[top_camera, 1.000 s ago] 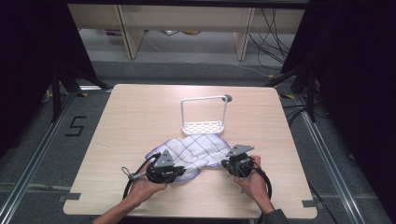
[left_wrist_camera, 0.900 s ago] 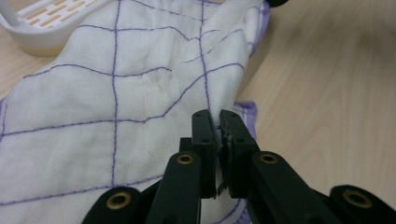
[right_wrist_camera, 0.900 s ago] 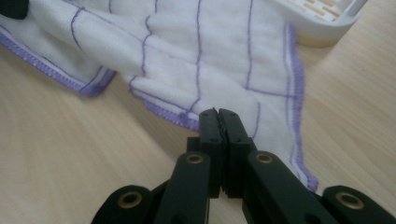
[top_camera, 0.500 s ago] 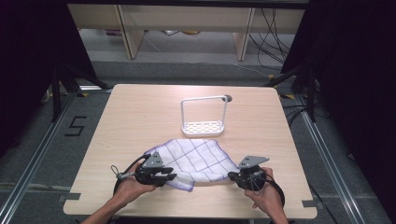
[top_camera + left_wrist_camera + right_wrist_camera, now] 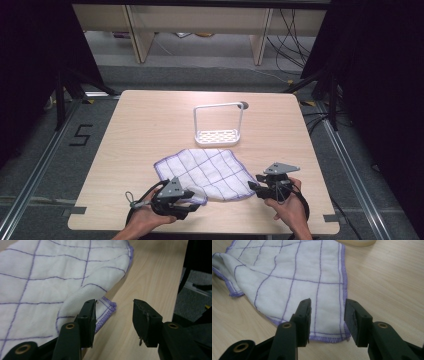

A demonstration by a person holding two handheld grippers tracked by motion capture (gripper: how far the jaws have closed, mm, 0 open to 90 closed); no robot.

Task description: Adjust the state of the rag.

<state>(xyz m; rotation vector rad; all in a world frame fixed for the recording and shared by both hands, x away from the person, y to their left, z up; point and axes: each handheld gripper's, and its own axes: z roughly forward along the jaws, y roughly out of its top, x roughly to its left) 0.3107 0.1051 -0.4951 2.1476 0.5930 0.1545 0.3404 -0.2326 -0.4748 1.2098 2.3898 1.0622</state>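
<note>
1. Item: white cloth [image 5: 207, 172] with a purple grid, spread nearly flat on the counter [image 5: 150, 125], just on the person's side of the white rack [image 5: 219, 124]. One corner on the rack's far side, toward the left claw, lies folded over on itself.

2. Left claw [image 5: 189, 196]: released. Its jaws have just been opening; in the left gripper view the folded hem [image 5: 106, 308] lies beside the inner jaw, with bare wood between the two jaws, and neither jaw presses on the cloth.

3. Right claw [image 5: 256, 187]: released. Its jaws have just been opening; in the right gripper view the near hem [image 5: 329, 338] of the cloth lies under the gap, untouched by either jaw.

4. Step in hand, as judged: letting go after laying the cloth out, with a flat spread as the aim.

5. Handling note: both claws should draw back from the rack level with the counter, jaws kept wide, so no jaw catches the hem and drags the cloth.

6. Handling note: the left claw stands closest to fabric; lifting it slightly before it withdraws would likely spare the fold.

7. Remaining fault: the doubled-over corner. A flat finish would call for a fresh pinch on its hem alone and a short pull away from the rack, the right side left alone.

8. Risk: thin, limp cloth; a quick pull may wrinkle the flat part.
</note>
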